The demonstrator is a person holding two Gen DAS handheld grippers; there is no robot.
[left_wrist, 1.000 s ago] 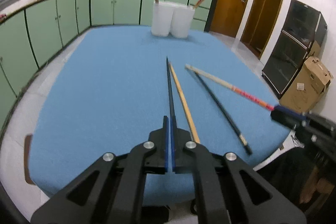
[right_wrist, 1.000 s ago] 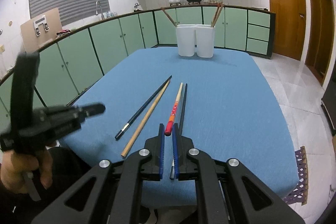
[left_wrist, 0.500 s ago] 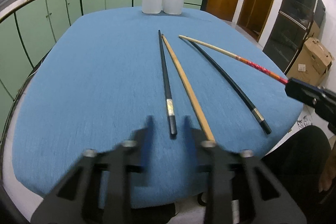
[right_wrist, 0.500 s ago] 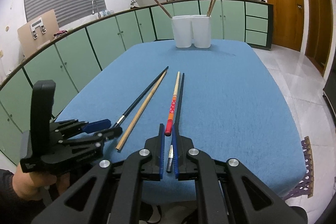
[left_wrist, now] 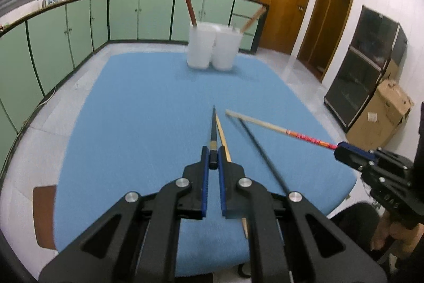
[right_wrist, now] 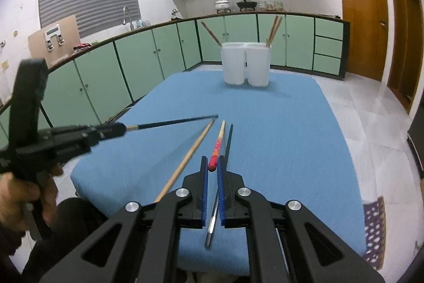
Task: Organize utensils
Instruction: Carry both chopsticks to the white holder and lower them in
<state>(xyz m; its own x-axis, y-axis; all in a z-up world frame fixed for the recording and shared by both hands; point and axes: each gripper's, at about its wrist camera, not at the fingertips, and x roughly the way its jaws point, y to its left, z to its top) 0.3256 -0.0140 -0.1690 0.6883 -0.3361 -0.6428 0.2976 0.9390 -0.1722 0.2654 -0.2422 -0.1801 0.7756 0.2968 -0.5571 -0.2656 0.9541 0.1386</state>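
Both handheld grippers share one build: matte black plastic linkage arms with triangular cut-outs, joined by round silver pivot screws, ending in two narrow black fingers lined with blue ribbed pads. The left gripper (left_wrist: 213, 163) shows four such screws in a row across its arms, and so does the right gripper (right_wrist: 212, 166). Seen from the side, each tool has a tall black pistol-style handle, and the person's hand (right_wrist: 16, 199) on the left one emerges from a dark sleeve.
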